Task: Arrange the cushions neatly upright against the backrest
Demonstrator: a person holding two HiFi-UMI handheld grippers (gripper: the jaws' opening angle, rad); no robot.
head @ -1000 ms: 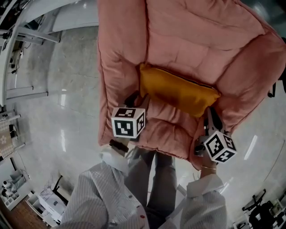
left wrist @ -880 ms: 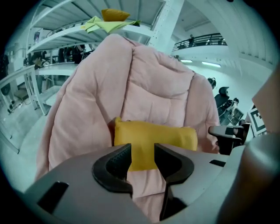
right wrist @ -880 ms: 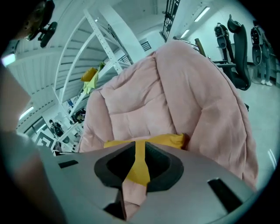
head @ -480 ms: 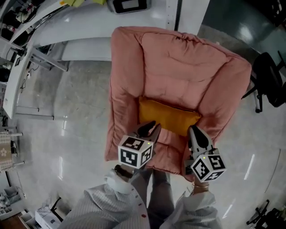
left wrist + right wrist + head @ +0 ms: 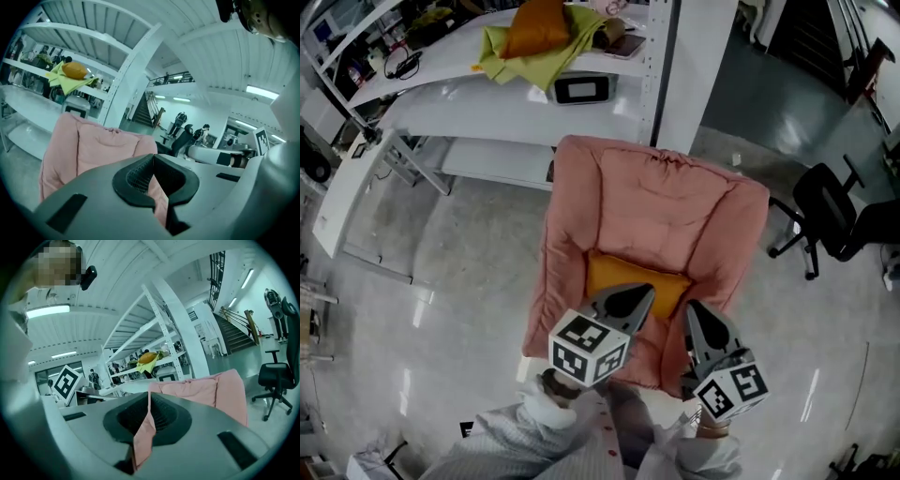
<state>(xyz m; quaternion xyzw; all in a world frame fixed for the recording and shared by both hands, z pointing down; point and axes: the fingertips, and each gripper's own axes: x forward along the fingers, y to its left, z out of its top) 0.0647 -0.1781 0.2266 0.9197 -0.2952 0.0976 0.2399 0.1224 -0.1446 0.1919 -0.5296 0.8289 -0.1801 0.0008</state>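
Observation:
An orange cushion [image 5: 633,281] stands on the seat of the pink armchair [image 5: 656,206], leaning on its backrest. Both grippers hang raised in front of the chair, apart from the cushion. My left gripper [image 5: 642,292] is shut with nothing in it. My right gripper [image 5: 698,314] has just been closing and its jaws meet on nothing. In the left gripper view the shut tips [image 5: 153,157] point at the armchair [image 5: 93,145]. In the right gripper view the tips [image 5: 149,394] point at the armchair [image 5: 201,387] too, and its pink shows through the slit behind them.
Behind the chair runs a white shelf unit [image 5: 441,103] with a green cloth and another orange cushion [image 5: 539,28] on top. A white post [image 5: 670,66] rises by the chair's back. A black office chair [image 5: 825,206] stands at the right on the glossy floor.
Both grippers have lifted up and back from the orange cushion's corners. The left jaws have gone from open to shut. The cushion stays against the backrest.

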